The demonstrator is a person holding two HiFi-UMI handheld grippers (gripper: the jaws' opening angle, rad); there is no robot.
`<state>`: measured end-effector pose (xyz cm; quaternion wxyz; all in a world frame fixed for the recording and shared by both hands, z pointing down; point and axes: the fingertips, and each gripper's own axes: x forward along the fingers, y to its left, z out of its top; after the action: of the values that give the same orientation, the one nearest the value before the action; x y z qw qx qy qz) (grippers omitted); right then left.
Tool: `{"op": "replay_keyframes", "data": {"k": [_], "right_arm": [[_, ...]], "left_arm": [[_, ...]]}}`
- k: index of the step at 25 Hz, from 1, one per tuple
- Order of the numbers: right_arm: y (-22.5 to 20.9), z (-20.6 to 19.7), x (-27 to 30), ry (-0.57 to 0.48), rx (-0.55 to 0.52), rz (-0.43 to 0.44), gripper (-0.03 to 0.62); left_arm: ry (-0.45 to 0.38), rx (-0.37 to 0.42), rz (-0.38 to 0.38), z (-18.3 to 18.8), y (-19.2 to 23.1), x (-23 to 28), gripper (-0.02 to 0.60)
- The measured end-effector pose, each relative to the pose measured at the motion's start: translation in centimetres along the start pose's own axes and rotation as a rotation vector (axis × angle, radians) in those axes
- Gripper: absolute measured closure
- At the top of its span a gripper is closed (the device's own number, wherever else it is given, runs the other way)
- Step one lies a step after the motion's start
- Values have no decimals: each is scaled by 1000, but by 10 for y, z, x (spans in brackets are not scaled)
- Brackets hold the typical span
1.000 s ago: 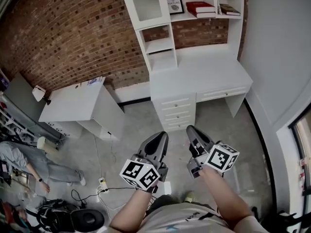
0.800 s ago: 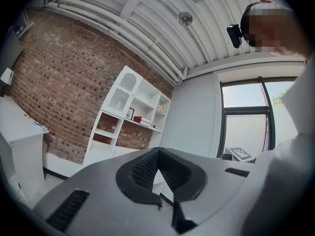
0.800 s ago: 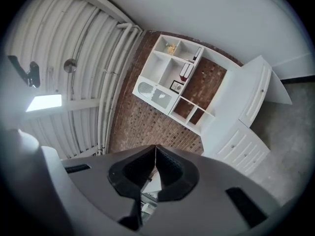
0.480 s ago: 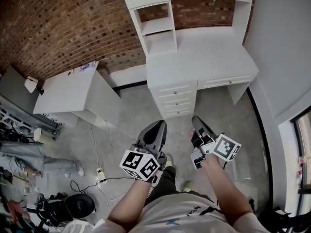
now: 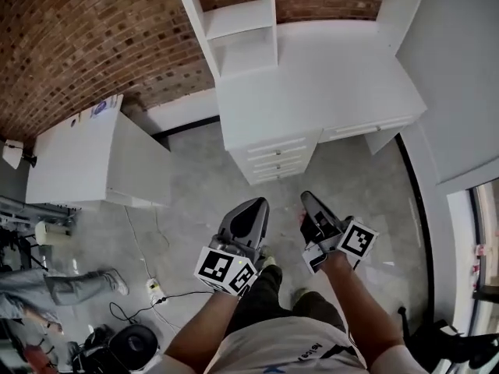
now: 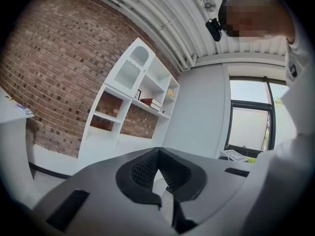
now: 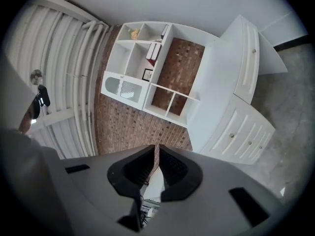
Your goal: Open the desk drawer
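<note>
Both claws are closed with nothing in them. Left claw [image 5: 253, 207] and right claw [image 5: 307, 201] hang side by side over the grey floor [image 5: 204, 184], well apart from the white counter [image 5: 312, 84]. The drawers [image 5: 274, 159] under its front edge are all shut.

No readable text for us here. The cubes on the left gripper [image 5: 256, 203] and right gripper [image 5: 306, 198] show only square black-and-white patterns. Print on the shirt [image 5: 312, 353] and on the paper [image 5: 101, 107] on the side table [image 5: 78, 162] is too blurred.
</note>
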<state>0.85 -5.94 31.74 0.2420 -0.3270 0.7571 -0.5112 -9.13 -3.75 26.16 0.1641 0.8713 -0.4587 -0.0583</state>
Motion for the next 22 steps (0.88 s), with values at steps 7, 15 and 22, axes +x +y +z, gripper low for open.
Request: {"op": "replay_keyframes", "data": {"k": [7, 15, 22], "right_arm": [[-97, -1, 63, -17, 81, -79, 572], [-217, -13, 104, 9, 127, -135, 571], [-349, -30, 131, 53, 172, -180, 531]], "left_arm": [[89, -8, -28, -52, 81, 54, 569], [168, -38, 3, -132, 146, 95, 569], [202, -30, 66, -214, 197, 134, 569]]}}
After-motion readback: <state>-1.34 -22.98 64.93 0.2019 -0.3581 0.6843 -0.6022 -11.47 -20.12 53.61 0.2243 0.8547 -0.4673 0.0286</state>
